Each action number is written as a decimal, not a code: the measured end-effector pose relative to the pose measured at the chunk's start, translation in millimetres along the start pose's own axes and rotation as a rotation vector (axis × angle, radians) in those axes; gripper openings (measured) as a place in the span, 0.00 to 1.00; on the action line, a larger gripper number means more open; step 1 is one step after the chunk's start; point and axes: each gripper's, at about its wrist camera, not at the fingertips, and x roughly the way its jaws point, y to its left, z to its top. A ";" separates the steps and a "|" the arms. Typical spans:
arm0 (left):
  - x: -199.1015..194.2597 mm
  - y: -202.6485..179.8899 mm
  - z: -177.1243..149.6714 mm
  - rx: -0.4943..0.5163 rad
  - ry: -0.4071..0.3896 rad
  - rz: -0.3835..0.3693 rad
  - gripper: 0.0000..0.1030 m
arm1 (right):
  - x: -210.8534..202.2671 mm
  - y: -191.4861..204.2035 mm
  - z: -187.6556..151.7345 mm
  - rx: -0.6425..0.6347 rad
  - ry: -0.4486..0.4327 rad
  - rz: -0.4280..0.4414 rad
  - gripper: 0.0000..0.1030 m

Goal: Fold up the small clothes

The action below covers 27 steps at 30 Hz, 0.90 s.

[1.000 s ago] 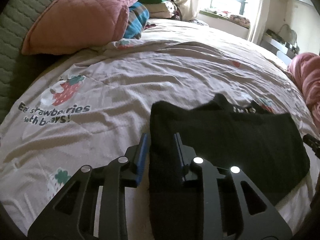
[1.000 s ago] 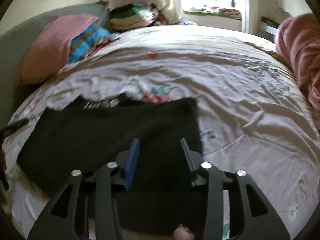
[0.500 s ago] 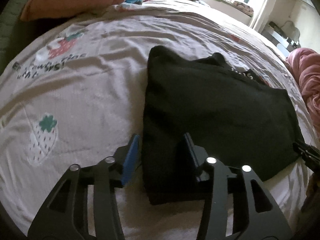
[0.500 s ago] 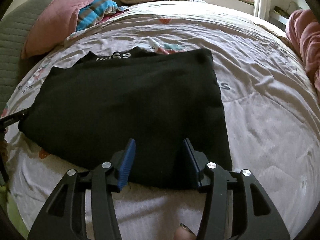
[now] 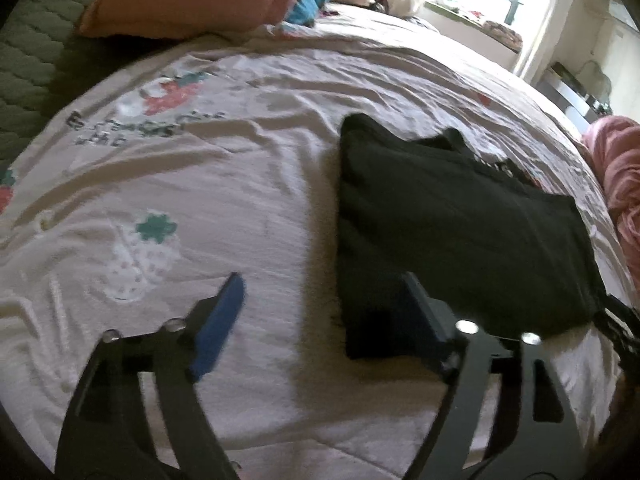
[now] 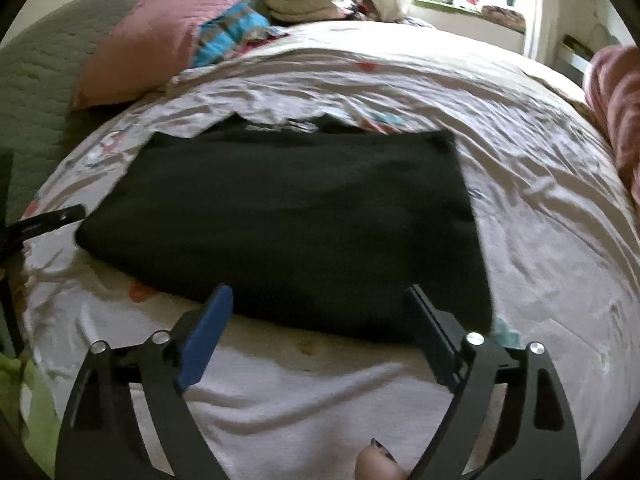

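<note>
Strawberry-print bedsheet point(image 5: 248, 184) carries a folded black garment point(image 6: 288, 216), while my left tongs point(image 5: 320, 292) and right tongs point(image 6: 320, 304) are opening wide, gripping nothing.

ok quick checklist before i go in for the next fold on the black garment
1. Left gripper released: ok, jaws opening, nothing pinched.
2. Right gripper released: ok, jaws opening, pads off the cloth.
3. Black garment lying flat on the bedsheet: ok, a tidy rectangle.
4. Edges aligned: cannot tell, the far edge shows a layer peeking out.
5. Room on the sheet around it: ok; pink pillow lies well away.
</note>
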 end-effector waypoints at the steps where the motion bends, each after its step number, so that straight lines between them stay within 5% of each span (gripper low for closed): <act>1: -1.5 3.2 1.4 -0.007 -0.007 0.011 0.78 | -1.4 10.0 1.6 -0.023 -0.008 0.011 0.86; 6: -1.0 15.9 6.6 -0.031 -0.015 0.036 0.90 | -2.8 52.6 10.3 -0.115 -0.036 0.063 0.90; 13: 8.5 31.4 9.0 -0.054 0.001 0.080 0.91 | 10.5 118.3 15.6 -0.242 -0.040 0.138 0.91; 27: 19.8 41.1 26.0 -0.057 -0.001 0.098 0.91 | 58.3 214.5 6.5 -0.544 -0.023 0.106 0.93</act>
